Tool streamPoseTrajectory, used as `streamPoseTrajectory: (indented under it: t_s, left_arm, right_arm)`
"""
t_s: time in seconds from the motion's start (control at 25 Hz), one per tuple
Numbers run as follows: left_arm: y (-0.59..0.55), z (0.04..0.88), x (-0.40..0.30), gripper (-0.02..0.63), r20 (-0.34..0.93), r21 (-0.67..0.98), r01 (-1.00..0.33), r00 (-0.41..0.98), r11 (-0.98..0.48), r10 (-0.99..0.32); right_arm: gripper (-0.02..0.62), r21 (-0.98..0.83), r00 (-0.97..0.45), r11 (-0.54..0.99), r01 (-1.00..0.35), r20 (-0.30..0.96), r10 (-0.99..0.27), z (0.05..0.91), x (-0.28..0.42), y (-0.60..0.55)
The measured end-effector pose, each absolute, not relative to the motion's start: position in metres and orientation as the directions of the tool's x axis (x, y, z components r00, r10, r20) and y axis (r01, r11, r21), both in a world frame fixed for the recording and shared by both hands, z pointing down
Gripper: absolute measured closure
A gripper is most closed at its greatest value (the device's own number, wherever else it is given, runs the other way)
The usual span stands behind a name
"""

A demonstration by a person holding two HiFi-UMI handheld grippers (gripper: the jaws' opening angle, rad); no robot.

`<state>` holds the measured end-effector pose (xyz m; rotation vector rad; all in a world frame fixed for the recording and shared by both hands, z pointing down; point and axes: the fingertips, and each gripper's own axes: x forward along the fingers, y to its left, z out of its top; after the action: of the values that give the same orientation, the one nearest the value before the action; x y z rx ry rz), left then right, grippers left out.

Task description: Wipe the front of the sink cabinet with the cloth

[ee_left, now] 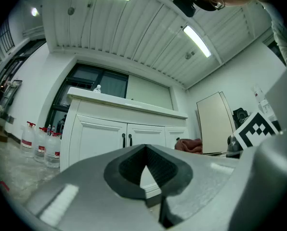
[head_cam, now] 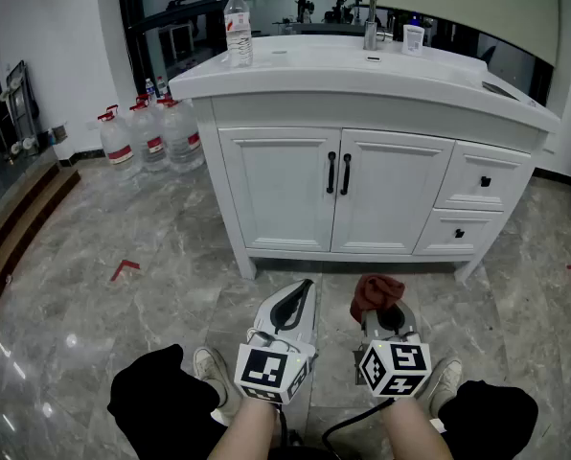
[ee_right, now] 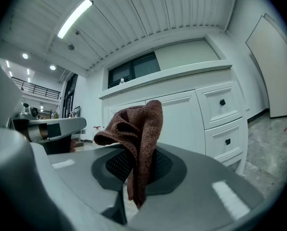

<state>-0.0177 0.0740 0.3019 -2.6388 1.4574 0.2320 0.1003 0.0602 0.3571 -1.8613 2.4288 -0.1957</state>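
Right gripper point(ee_right: 139, 163) first: its two grey jaws are clamped on the cloth point(ee_right: 136, 129), a rust-brown, nubby knit rag. The fabric is pinched between the dark ribbed pads. A crumpled, folded bunch stands up above the jaw tips and a thin tail hangs down behind them. In the head view the same cloth point(head_cam: 374, 293) shows as a soft reddish lump at the front of the right jaws.

Over to the left gripper point(ee_left: 144, 150): smooth grey shells with black textured pads. The jaws are pressed together at the tips and nothing is caught between them. A small wedge-shaped gap behind the tips shows only white cabinet beyond. It sits just beside the right jaws, on their left, roughly level with them.

Straight ahead of both sets of jaws, and apart from them, stands the sink cabinet point(head_cam: 362, 190). It is white and matte, with two framed panel doors that meet at a pair of slim black bar handles point(head_cam: 338, 172). Beyond the right jaws and a touch to their right are two stacked drawers point(head_cam: 477, 199) with small black knobs.

A thick white countertop point(head_cam: 295, 70) overhangs the front. It carries a clear plastic bottle point(head_cam: 238, 27) and a metal faucet point(head_cam: 372, 17).

Far off to the left of the left jaws, clear water jugs point(head_cam: 151, 137) with red caps cluster on the glossy grey marble floor point(head_cam: 123, 257).
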Motion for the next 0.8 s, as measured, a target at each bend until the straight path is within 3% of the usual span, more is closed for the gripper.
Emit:
streamPoseTrajectory:
  t_s: [0.8]
  left_arm:
    - [0.064,0.307,-0.017,0.606,-0.192,0.004,-0.85,0.516,-0.526,-0.835]
  right_arm:
    - [0.517,-0.228,-0.235,0.227,-0.947,0.009,-0.972,0.364,0.11,0.048]
